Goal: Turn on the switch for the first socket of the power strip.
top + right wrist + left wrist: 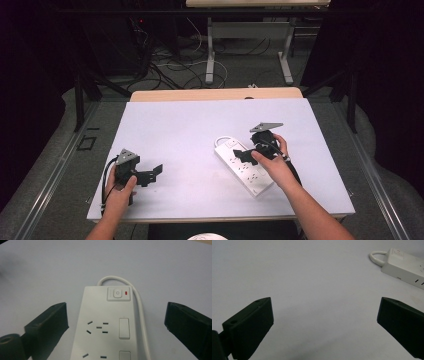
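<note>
- You have one white power strip [245, 165] on the white table [175, 130], lying right of centre and running diagonally from far-left to near-right.
- One white cable [136, 293] loops out of the strip's far end and runs back along its side.
- At that far end you can see one power button with a small red mark [126, 292] beside it; nearer you sit socket holes and two rectangular switches, the nearer one cut off by the frame.
- You hold two grippers, one in each hand.
- Your right gripper [248, 152] hovers over the strip, its jaws spread wide to either side of the strip's body and touching nothing.
- Your left gripper [152, 172] sits at the near-left of the table, well apart from the strip, jaws wide and gripping nothing.
- From your left gripper view, the strip lies at far right.
</note>
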{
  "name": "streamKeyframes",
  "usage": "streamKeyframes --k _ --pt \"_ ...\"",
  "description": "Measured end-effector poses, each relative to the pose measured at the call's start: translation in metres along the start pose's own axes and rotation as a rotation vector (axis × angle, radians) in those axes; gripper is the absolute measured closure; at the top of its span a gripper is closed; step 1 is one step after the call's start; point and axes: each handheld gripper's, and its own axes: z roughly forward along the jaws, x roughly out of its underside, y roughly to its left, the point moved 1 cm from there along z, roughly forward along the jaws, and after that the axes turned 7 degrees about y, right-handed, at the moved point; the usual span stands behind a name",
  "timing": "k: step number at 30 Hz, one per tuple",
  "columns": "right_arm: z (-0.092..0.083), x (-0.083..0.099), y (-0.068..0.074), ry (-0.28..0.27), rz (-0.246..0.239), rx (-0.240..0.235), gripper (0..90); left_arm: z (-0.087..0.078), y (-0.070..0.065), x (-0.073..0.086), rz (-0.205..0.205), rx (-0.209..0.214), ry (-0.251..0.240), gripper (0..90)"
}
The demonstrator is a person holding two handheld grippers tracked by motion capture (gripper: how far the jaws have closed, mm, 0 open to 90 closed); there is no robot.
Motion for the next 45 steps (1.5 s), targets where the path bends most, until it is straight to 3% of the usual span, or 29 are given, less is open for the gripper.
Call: streamKeyframes --k 7,13,24,35,45 --pt "-0.008 0.002 0.001 -0.021 -0.027 0.022 0.0 -0.001 -0.001 0.000 -0.001 -0.001 -0.006 0.8" --pt "-0.018 0.005 0.002 -0.037 -0.011 0.014 0.0 -0.001 -0.001 0.000 -0.001 -0.001 -0.006 0.8" --pt "-0.032 0.014 -0.003 -0.046 -0.023 0.023 0.0 -0.001 -0.001 0.000 -0.002 -0.002 -0.008 0.8" --pt "-0.047 0.026 -0.014 -0.055 -0.008 0.043 0.0 -0.002 -0.001 0.000 0.003 -0.003 0.000 0.8" --pt "-0.058 0.039 -0.025 -0.053 0.038 0.065 0.0 -0.002 -0.001 0.001 -0.003 -0.008 -0.003 0.8"
